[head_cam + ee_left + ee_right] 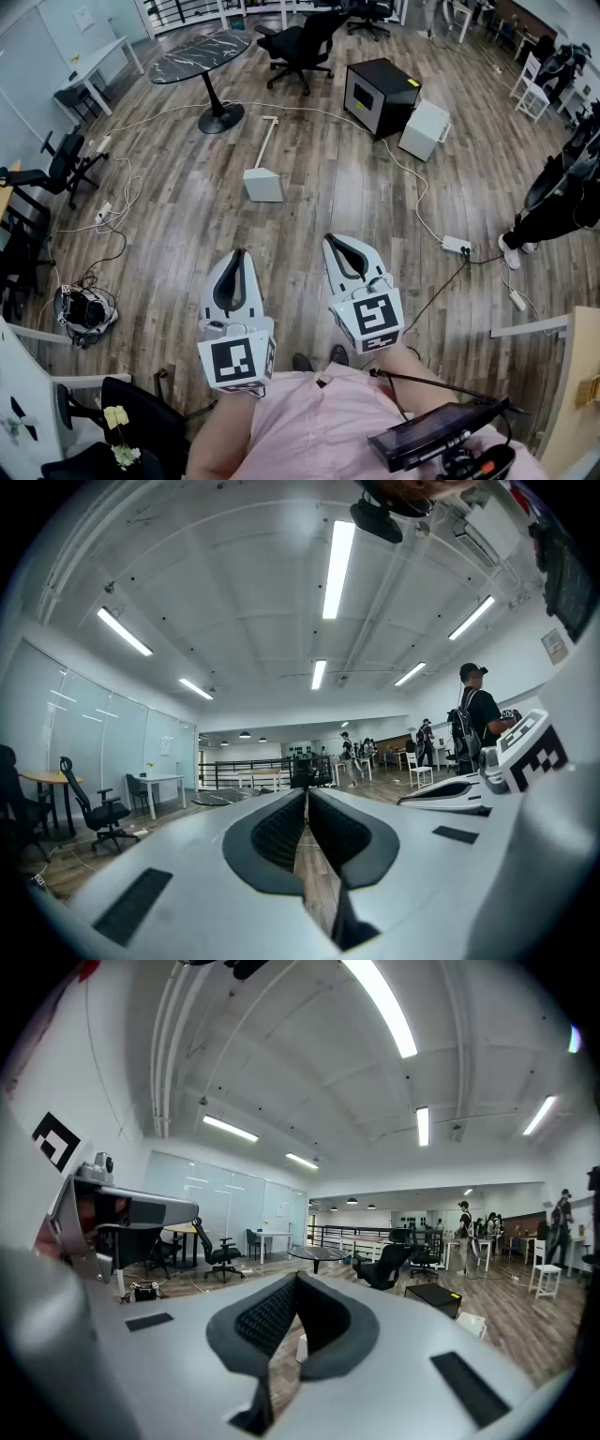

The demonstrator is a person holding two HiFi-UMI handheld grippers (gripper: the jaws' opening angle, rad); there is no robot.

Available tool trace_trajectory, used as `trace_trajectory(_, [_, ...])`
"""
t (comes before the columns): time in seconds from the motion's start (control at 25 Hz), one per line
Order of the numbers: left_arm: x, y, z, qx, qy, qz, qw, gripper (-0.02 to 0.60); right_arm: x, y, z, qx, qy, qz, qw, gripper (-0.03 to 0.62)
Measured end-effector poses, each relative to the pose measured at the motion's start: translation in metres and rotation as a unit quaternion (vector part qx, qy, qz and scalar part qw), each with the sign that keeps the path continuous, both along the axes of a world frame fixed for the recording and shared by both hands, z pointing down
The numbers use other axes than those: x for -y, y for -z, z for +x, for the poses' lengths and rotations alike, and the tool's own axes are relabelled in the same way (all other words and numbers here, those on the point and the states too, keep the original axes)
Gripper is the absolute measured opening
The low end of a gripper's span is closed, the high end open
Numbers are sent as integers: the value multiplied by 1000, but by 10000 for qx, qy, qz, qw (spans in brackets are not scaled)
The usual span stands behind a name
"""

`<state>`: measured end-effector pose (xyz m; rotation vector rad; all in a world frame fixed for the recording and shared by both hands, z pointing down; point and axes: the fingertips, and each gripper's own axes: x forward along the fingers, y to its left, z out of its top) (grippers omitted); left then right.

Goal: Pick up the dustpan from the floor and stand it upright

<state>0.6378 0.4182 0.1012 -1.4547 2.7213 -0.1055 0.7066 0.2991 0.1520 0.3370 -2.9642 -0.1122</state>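
Observation:
The white dustpan [262, 183] lies on the wooden floor ahead of me, its long handle [269, 136] pointing away toward the round table. Both grippers are held low near my body, well short of it. My left gripper [236, 253] has its jaws together with nothing between them, and my right gripper [331, 240] is the same. In the left gripper view the left gripper [306, 791] points level across the room. Below the right gripper [296, 1277] in the right gripper view, a small white shape [301, 1346] shows in the gap between the pads; it looks like the dustpan.
A round dark table [202, 56] and an office chair [305, 42] stand beyond the dustpan. A black box [380, 94] and a white box [425, 129] sit to the right. Cables and a power strip [457, 246] cross the floor. A person [553, 206] stands far right.

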Motion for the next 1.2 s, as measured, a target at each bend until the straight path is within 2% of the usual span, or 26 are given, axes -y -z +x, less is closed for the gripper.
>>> trace_trajectory(0.48, [-20,-4,-11,-3,-3,14,10000,25,-17,1,-10,99,1,18,9999,0])
trace_trajectory(0.8, [-48,-11,-29,-34,6,15,10000,24,-33,0,-31,28,-104,64,9999,0])
trace_trajectory(1.04, [-55,-26,-51,-110,28,-148,9998,25,-33,-8,-55,2,-121,81,9999,2])
trace_trajectory(1.2, [-57,-38,-78,-165,136,-268,9994,25,-21,-16,-82,3,-175,35,9998,2])
